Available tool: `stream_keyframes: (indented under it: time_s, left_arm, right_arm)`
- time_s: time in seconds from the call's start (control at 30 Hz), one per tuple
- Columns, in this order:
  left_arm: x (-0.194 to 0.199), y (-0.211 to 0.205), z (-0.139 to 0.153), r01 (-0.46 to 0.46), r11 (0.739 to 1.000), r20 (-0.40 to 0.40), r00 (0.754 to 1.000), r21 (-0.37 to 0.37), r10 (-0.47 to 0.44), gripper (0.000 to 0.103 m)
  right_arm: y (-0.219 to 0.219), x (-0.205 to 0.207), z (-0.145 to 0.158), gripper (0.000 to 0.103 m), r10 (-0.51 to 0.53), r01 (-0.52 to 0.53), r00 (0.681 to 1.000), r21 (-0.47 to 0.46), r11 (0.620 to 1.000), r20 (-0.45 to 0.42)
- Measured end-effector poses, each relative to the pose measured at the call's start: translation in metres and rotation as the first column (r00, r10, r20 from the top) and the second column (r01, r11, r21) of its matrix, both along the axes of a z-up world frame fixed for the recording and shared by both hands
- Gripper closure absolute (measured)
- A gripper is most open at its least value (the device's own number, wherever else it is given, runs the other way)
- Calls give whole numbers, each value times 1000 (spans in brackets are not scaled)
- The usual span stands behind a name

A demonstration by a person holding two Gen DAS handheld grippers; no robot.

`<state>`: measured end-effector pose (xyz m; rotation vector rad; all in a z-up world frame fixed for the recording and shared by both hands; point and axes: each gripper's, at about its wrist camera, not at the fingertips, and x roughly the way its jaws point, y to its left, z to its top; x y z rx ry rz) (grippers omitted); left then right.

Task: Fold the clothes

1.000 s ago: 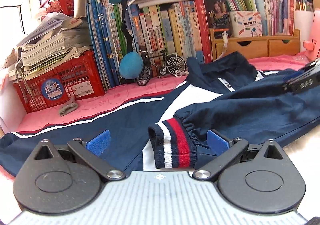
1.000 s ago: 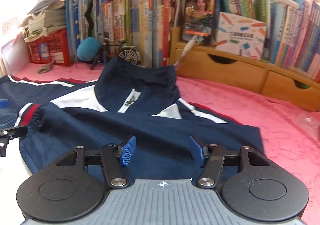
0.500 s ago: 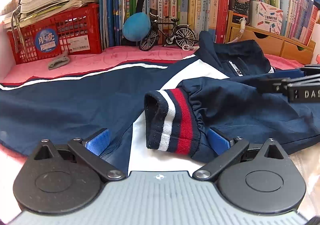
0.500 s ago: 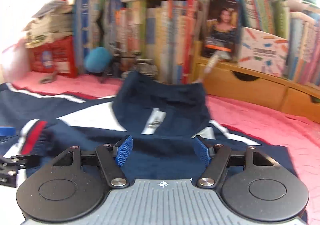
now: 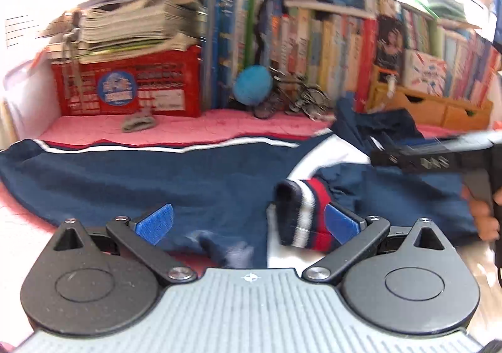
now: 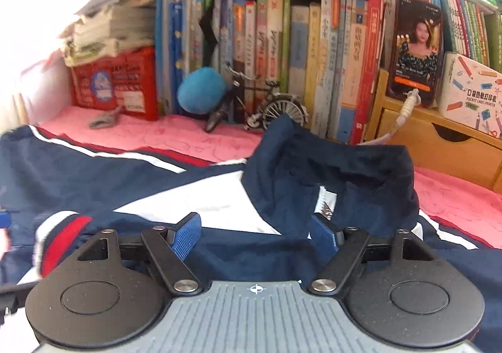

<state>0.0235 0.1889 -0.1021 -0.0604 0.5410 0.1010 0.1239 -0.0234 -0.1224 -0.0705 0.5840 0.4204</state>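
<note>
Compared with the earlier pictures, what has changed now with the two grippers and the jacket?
The right gripper has just been opening wider above the navy jacket, its pads not pressing the cloth. It has moved in toward the collar, which looks larger now. In the left view, the striped cuff now lies against the right pad of the left gripper. Unchanged: the left jaws are open and the jacket stays spread on the pink cover.
</note>
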Motion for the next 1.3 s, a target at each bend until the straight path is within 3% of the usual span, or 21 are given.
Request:
stream_keyframes:
  time_s: [0.07, 0.13, 0.2, 0.27, 0.4, 0.5, 0.63, 0.73, 0.77, 0.8, 0.87, 0.9, 0.97, 1.03, 1.17, 1.3]
  left_arm:
    - [5, 35, 5, -139, 990, 6, 990, -12, 139, 0]
    - [10, 69, 11, -276, 961, 9, 961, -26, 277, 0]
    - [25, 109, 10, -412, 910, -25, 911, -50, 411, 0]
    - [40, 147, 7, -521, 851, -53, 853, -70, 518, 0]
    - [64, 209, -7, -675, 736, -88, 738, -56, 669, 0]
    - [78, 238, -21, -706, 705, -99, 707, -59, 700, 1]
    - [94, 260, -34, -714, 694, -124, 700, -92, 703, 7]
    - [96, 269, -38, -729, 673, -122, 684, -125, 719, 21]
    - [97, 271, -38, -731, 671, -112, 682, -125, 723, 33]
    - [98, 271, -37, -726, 678, -108, 688, -117, 718, 54]
    - [99, 269, -35, -714, 692, -102, 700, -102, 707, 76]
    - [99, 268, -34, -708, 700, -98, 706, -95, 701, 85]
    - [95, 262, -28, -678, 729, -67, 735, -96, 675, 94]
    - [91, 250, -19, -650, 754, -34, 759, -92, 650, 96]
    - [77, 206, 14, -545, 831, 77, 829, -109, 554, 97]
    - [51, 113, 63, -311, 950, 273, 912, -30, 307, 97]
  right_arm:
    - [-1, -15, 6, 27, 92, -92, 996, 50, 995, -3]
    - [13, -25, 2, 30, 164, -164, 986, 11, 986, -10]
    - [28, -35, -2, 34, 234, -234, 972, -34, 972, -21]
    - [43, -39, -13, 35, 239, -240, 971, -100, 966, -30]
    - [48, -42, -21, 34, 217, -221, 975, -102, 970, -54]
    - [45, -41, -25, 27, 189, -194, 980, -86, 977, -61]
    - [44, -40, -27, 17, 164, -170, 984, -100, 980, -63]
    - [43, -37, -28, 14, 155, -161, 985, -94, 982, -73]
    - [43, -36, -28, 14, 151, -158, 986, -95, 983, -74]
    - [43, -36, -28, 13, 147, -154, 986, -96, 983, -75]
    - [43, -35, -28, 8, 137, -145, 987, -97, 985, -80]
    - [43, -33, -28, 6, 132, -140, 988, -95, 986, -85]
    - [42, -31, -29, 1, 120, -129, 988, -95, 987, -93]
    - [42, -31, -29, 0, 116, -125, 988, -93, 988, -97]
    - [41, -31, -29, 0, 116, -125, 988, -91, 988, -98]
    - [27, -28, -24, 0, 81, -83, 990, -12, 996, -115]
